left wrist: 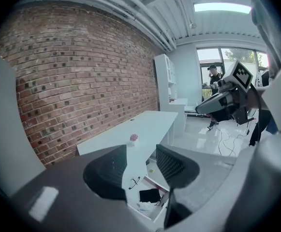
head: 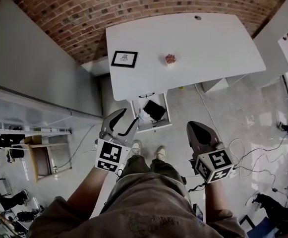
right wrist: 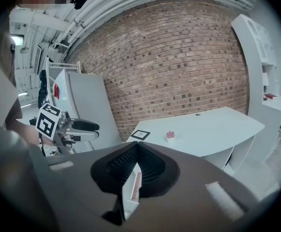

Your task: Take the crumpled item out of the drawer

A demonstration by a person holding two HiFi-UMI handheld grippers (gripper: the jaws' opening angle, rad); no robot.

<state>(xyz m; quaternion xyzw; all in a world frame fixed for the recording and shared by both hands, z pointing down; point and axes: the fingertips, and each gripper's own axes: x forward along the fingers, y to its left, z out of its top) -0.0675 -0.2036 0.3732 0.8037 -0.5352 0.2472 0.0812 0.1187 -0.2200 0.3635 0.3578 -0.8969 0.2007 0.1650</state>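
Note:
Under the white desk (head: 208, 43) a drawer (head: 155, 127) stands pulled out. Inside it lie a crumpled white item (head: 143, 116) and a flat black thing (head: 154, 109). My left gripper (head: 126, 118) hovers open just in front of the drawer's left side, nothing between its jaws. In the left gripper view the open gripper (left wrist: 141, 166) frames the drawer (left wrist: 155, 215), with the crumpled item (left wrist: 145, 207) low between the jaws. My right gripper (head: 194, 126) is shut and empty, held to the right of the drawer above the floor. Its jaws meet at the tip of the gripper (right wrist: 137, 150) in the right gripper view.
On the desk sit a black-framed picture (head: 124, 58) and a small pink object (head: 170, 59). A brick wall runs behind. Cables (head: 243, 152) trail over the floor at right, a low shelf unit (head: 39, 157) stands at left. A person (left wrist: 213, 79) stands far off by the windows.

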